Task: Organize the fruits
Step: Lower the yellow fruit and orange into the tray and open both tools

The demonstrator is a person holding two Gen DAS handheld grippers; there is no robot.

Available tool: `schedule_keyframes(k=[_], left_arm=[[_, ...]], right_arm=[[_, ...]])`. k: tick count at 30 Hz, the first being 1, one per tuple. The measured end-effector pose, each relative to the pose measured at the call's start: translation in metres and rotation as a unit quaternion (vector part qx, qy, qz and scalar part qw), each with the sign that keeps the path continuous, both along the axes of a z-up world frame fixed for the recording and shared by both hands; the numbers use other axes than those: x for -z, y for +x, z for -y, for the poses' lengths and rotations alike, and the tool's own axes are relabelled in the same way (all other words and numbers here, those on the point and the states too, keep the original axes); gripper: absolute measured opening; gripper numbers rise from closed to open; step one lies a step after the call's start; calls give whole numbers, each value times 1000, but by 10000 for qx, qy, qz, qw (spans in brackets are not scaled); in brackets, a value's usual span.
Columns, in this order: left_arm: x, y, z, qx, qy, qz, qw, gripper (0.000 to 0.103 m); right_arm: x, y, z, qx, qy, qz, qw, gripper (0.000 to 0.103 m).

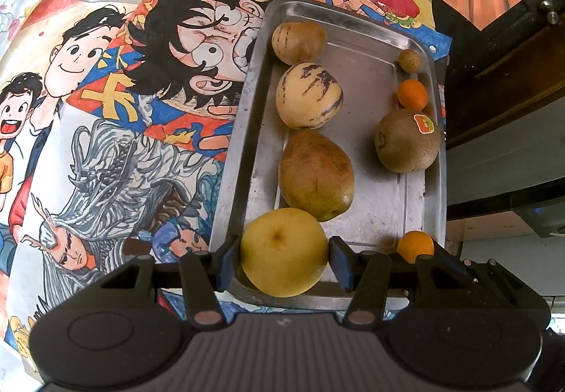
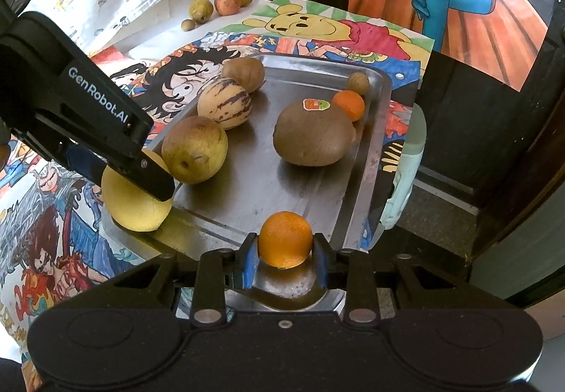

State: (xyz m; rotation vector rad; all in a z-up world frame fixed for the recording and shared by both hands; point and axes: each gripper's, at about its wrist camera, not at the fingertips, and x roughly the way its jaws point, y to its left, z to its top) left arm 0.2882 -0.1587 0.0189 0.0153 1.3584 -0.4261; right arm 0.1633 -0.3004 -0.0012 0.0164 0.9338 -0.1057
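Placement step, both hands loaded. Left gripper [image 1: 284, 259]: fingers closed on the yellow pear [image 1: 284, 250] at the near left corner of the steel tray [image 1: 374, 21], end of the large-fruit row. Right gripper [image 2: 285, 263]: fingers closed on a small orange [image 2: 285, 238] over the tray's near edge, in line with the kiwi [image 2: 312, 132]. Judged next: lower each until seated, then open; round fruit may roll.

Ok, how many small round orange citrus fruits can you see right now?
2. One small orange citrus fruit sits between the right gripper fingers at the metal tray's near edge; the other lies by the brown kiwi. None seem hidden.
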Motion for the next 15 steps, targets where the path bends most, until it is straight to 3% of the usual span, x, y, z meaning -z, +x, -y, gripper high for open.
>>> schedule_keyframes(k=[15], left_arm=[[0, 1, -4, -58, -20, -87, 9999, 60]], right_arm=[[2, -1, 0, -3, 27, -122, 9999, 38]])
